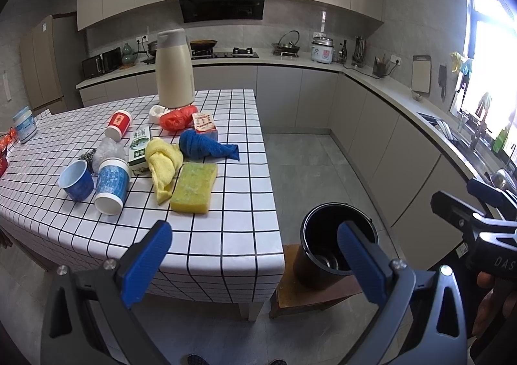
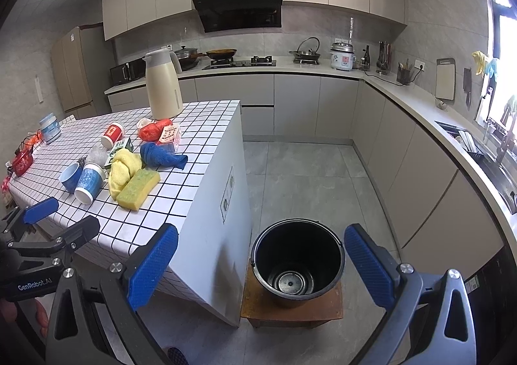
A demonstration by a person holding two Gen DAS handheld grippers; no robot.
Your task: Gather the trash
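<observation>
Both grippers released, holding nothing: left gripper [image 1: 255,263] hovers off the bench [image 1: 226,235] corner, right gripper [image 2: 260,263] above the black bucket [image 2: 297,258], which stands empty on a low stool [image 2: 290,308] beside the bench. Trash lies mid-bench: tipped paper cups [image 1: 111,187], red plastic bag [image 1: 177,117], green carton [image 1: 139,150]. Judgement: take the nearest cup first, close across its wall, leave cloths and sponge [image 1: 194,187] alone.
</observation>
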